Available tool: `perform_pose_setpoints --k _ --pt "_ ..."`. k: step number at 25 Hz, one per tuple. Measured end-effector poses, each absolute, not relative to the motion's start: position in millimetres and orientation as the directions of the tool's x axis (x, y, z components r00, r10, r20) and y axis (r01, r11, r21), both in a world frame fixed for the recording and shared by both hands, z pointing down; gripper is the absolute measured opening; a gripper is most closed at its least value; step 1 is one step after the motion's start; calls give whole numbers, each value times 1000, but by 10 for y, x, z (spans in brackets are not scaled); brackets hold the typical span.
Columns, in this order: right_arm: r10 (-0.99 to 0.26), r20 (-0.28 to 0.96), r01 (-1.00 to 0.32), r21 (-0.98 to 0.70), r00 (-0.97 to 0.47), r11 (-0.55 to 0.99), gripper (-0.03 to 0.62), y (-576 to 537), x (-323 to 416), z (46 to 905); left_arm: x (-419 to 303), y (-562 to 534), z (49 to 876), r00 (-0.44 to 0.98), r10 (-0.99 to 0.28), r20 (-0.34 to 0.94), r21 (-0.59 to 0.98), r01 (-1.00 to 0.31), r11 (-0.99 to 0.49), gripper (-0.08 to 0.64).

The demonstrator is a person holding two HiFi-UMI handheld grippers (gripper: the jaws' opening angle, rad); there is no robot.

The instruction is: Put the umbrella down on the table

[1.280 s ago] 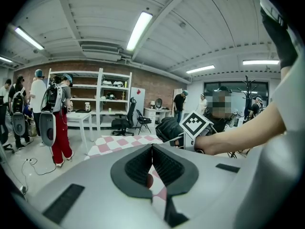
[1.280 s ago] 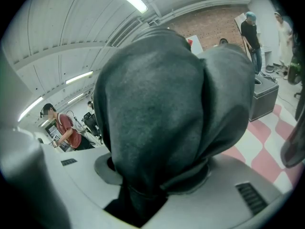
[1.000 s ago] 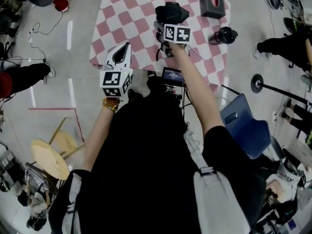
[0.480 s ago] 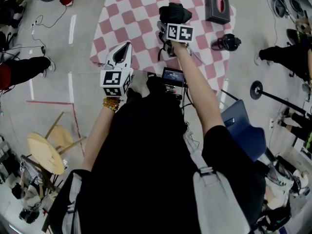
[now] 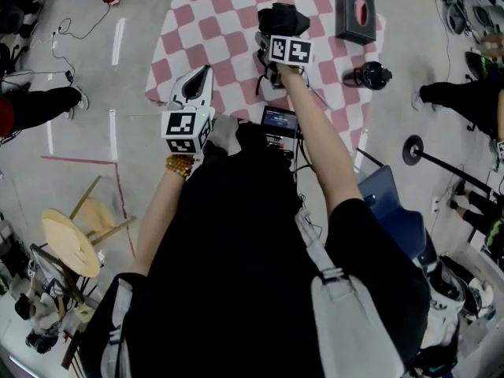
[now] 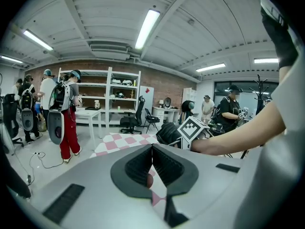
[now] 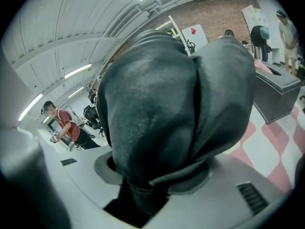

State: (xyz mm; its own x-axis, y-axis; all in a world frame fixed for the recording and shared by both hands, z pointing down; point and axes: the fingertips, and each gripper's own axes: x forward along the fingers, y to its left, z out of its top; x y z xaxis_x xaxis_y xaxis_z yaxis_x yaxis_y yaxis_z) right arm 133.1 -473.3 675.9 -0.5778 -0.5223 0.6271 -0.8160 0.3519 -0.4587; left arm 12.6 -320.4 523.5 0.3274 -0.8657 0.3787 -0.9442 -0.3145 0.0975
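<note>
the right gripper (image 5: 279,41) has its jaws spread wide and clamped on the narrow end of a folded black fabric umbrella (image 7: 176,104); the cloth fills the gap between them. across the last second of head views almost nothing has changed: the grip is the same, and the bundle still hangs over the table with the pink-and-white checked cloth (image 5: 213,30) directly below the jaws. so the umbrella is not yet released, and the setting-down is probably still to come, with the gripper needing to sink further.

the umbrella's long axis runs straight out ahead of the jaws, away from the person, thick folded canopy foremost. which end the handle is on i cannot tell.

ahead and to the right of this gripper stands a black tissue box (image 5: 354,12). back and to its left, the left gripper (image 6: 152,151) is closed and empty, off the table's near edge.
</note>
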Motion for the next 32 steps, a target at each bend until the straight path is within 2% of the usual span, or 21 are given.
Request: perform_pose_setpoints --k 32 --pt "-472 690 -836 -449 -549 317 225 -4874 1198 7045 -191 -3326 5216 270 -884 383 106 -963 -248 14"
